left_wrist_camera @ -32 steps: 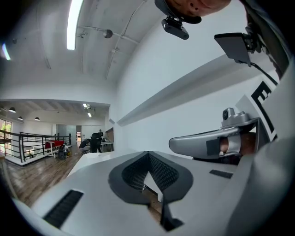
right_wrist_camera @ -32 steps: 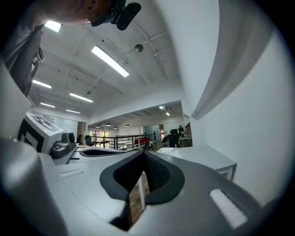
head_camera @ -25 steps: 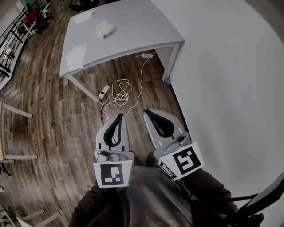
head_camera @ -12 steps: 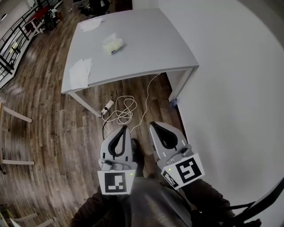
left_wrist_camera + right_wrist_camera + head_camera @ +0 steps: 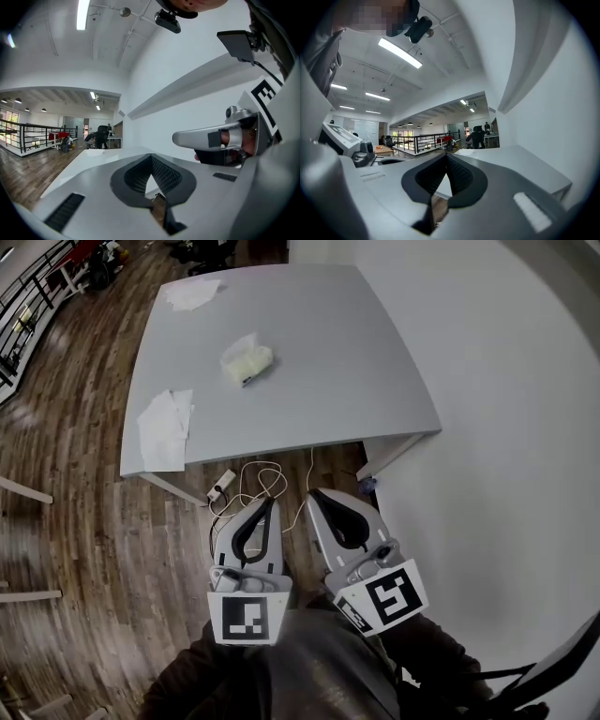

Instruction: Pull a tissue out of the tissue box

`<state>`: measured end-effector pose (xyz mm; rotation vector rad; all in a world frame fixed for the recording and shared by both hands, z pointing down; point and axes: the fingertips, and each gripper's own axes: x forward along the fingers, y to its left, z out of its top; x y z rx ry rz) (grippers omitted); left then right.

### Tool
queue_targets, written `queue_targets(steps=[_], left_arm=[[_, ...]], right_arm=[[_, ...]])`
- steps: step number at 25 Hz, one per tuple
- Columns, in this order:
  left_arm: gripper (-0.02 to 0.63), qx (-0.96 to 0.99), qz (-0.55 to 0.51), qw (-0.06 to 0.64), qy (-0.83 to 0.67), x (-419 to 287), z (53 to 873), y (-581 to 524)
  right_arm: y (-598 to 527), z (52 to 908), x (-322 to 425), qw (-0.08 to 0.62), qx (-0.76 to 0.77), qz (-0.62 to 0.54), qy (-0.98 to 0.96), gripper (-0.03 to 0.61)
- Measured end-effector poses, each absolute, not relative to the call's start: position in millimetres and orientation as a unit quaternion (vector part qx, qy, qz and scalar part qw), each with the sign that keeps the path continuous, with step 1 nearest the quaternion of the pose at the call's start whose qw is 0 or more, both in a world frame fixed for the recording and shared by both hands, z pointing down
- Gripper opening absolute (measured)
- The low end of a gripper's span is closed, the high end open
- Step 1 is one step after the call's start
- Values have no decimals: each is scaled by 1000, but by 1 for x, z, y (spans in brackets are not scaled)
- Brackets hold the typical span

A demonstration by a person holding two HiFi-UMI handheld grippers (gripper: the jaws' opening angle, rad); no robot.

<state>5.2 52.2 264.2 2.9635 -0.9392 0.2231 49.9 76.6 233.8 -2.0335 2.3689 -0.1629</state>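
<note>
The tissue box [image 5: 247,360] is a pale yellow soft pack with a white tissue poking out, lying mid-way across the grey table [image 5: 328,381]. Both grippers hang in the air over the floor, short of the table's near edge, pointing at it. My left gripper [image 5: 271,502] is shut with nothing in it, its tips meeting in the left gripper view [image 5: 151,155]. Beside it my right gripper [image 5: 313,494] is shut and empty too [image 5: 446,154]. The tissue box is hidden behind the jaws in both gripper views.
White paper sheets [image 5: 166,416] lie at the table's left near corner and more paper [image 5: 192,293] at its far end. A power strip with coiled cables [image 5: 246,488] lies on the wood floor under the near edge. A white wall [image 5: 506,427] runs along the right.
Both grippers have moved forward together toward the table, still shut. The table and tissue box now sit closer and lower in the head view.
</note>
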Motion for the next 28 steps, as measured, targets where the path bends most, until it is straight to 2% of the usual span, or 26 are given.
queue_targets(steps=[5, 11, 17, 28], left_arm=[[-2, 950, 70, 29, -303, 23, 264, 12], [-2, 948, 84, 18, -307, 50, 265, -39], [-2, 938, 101, 16, -332, 91, 276, -115], [-2, 891, 153, 60, -424, 143, 314, -255]], right_arm=[[32, 218, 73, 7, -654, -35, 756, 2], [-20, 206, 110, 19, -655, -18, 755, 2], [-95, 240, 145, 16, -619, -56, 783, 2], [-251, 286, 200, 2, -513, -109, 852, 2]])
